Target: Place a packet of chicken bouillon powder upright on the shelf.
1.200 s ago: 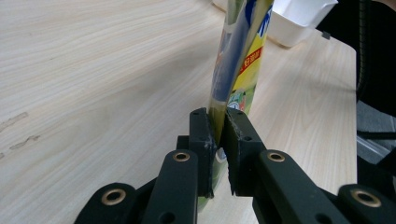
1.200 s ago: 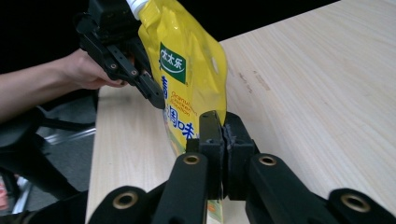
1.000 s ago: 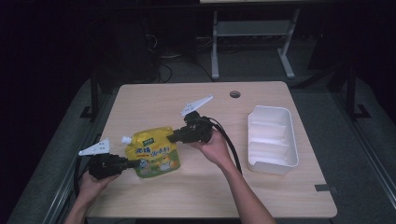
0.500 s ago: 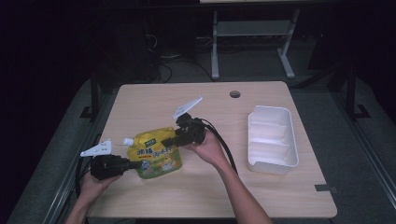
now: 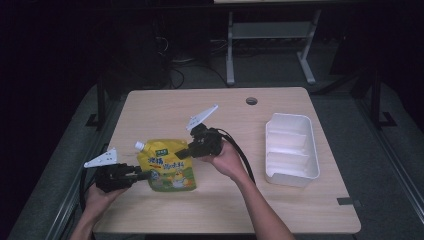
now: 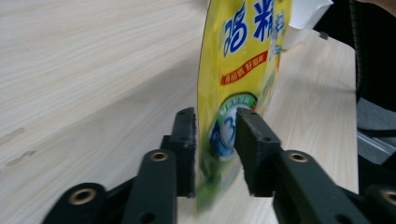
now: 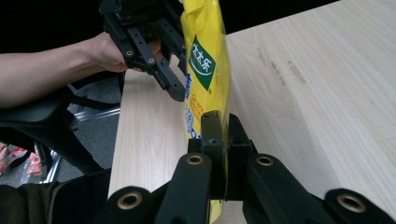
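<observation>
Pouch (image 5: 169, 167), yellow with a white spout at its upper left corner, lies on the surface (image 5: 165, 107) between the two grippers. Right gripper (image 5: 192, 148) has its fingers pressed together on the pouch's right edge; in the right gripper view the film is pinched tight between them. Left gripper (image 5: 142, 175) reaches the pouch's lower left edge; in the left gripper view its fingers (image 6: 186, 144) stand spread on both sides of the film, and a small gap shows on each side. Beyond the right fingers the surface is bare wood up to a white tray (image 5: 291, 149) near the right border. Print on the pouch is too blurred to read fully.
</observation>
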`<action>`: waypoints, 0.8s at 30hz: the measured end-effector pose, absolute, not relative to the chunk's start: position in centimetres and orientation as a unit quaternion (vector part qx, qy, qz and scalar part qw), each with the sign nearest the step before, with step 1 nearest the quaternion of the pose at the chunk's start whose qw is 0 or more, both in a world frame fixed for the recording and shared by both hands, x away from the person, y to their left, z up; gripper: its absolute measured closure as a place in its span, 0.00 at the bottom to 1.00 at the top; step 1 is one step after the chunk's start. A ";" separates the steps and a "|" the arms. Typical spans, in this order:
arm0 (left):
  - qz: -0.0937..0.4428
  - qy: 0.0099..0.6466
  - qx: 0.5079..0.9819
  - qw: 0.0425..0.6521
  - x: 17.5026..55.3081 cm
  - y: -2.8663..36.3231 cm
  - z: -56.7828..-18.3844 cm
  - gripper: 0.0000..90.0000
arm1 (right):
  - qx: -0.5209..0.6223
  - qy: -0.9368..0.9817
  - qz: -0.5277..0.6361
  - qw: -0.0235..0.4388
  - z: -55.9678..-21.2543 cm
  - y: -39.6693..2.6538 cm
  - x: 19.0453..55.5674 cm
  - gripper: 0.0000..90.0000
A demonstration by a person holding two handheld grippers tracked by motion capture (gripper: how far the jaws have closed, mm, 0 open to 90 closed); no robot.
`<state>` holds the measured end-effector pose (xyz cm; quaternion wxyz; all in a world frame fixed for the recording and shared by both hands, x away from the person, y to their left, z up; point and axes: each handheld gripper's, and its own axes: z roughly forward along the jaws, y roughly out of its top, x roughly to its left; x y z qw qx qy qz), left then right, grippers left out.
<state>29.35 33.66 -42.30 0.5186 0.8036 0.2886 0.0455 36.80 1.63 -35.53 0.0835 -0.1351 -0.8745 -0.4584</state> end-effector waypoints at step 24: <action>0.093 0.298 0.830 0.462 29.2 32.4 -42.9 0.50 | -0.173 -0.859 -0.479 0.046 -32.5 -3.7 36.5 1.00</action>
